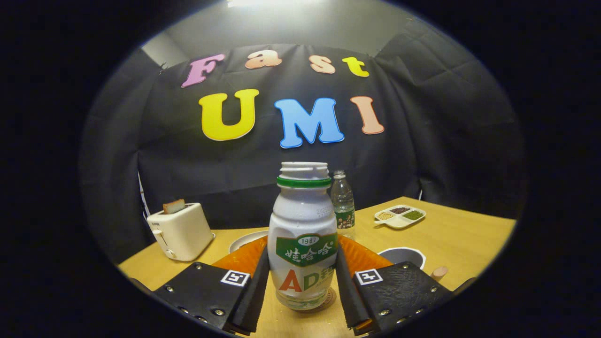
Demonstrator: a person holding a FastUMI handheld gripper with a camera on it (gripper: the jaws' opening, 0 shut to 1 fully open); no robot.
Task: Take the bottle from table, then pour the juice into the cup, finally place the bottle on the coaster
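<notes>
A white juice bottle [303,234] with a green label and an open, capless neck stands upright between my fingers. Its base rests on a round brownish coaster [330,299] on the wooden table [469,234]. My gripper [303,286] is shut on the bottle's lower body, one finger pressed against each side. A cup [403,256] with a white rim and dark inside sits just beyond the right finger; its lower part is hidden and I cannot see what it holds.
A white toaster [181,231] with a slice of bread stands beyond the left finger. A white plate [244,240] lies behind the left finger. A clear water bottle [342,203] stands behind the juice bottle. A divided snack tray [400,216] lies far right.
</notes>
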